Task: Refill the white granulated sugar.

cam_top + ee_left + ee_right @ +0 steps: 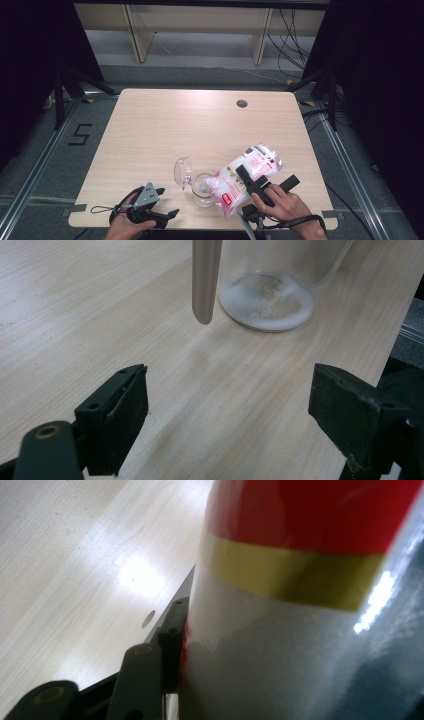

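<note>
Jaws of the left gripper (159,205) stand spread and empty near the table's (150,125) front edge; the glass jar (202,192), fragile and slick, sits mid-front; the right gripper (255,184) pinches the soft, crinkly bag (247,175) mid-body, tilted over it.

Red-banded bag (300,605) (clamped) over table (60,570)

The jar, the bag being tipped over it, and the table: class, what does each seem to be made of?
Clear round jar: likely glass, see-through and glossy. White-and-red printed bag: thin shiny plastic film, creased, with glare. Pale rectangular table: wood-look top, matte grain, perhaps laminate.
</note>
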The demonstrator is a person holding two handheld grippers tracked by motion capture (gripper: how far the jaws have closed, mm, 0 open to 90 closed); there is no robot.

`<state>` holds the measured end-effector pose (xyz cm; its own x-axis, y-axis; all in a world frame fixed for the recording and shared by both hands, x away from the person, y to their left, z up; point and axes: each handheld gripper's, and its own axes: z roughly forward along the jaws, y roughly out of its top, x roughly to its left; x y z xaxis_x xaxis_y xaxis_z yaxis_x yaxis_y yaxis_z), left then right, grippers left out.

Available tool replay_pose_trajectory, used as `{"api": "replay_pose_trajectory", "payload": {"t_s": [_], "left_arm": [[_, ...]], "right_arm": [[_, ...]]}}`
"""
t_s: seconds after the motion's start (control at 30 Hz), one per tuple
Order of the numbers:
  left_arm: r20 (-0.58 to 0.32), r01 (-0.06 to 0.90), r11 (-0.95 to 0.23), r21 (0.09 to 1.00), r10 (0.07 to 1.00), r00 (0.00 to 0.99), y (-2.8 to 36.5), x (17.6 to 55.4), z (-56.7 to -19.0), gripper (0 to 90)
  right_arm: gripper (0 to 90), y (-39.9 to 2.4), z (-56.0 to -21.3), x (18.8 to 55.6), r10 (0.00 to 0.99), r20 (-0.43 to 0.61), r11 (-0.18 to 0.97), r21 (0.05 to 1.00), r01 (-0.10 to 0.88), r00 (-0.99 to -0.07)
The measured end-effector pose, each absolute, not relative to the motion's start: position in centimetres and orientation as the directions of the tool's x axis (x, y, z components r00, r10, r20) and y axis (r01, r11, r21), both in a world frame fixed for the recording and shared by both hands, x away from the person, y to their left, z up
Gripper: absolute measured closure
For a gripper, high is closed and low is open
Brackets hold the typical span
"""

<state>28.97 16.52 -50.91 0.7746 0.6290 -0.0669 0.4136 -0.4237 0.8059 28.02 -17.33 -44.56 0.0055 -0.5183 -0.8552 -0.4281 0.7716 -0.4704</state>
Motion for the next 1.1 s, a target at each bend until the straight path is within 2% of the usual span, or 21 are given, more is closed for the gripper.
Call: {"api": "replay_pose_trajectory", "payload": {"t_s": [1.1], "left_arm": [[-0.055, 0.411, -0.435, 0.801, 0.63, 0.775, 16.57, 29.01, -50.9, 15.9]], "right_arm": [[55.3, -17.44, -43.95, 27.89, -0.55, -0.835, 0.76, -0.508, -0.406, 0.016]]}}
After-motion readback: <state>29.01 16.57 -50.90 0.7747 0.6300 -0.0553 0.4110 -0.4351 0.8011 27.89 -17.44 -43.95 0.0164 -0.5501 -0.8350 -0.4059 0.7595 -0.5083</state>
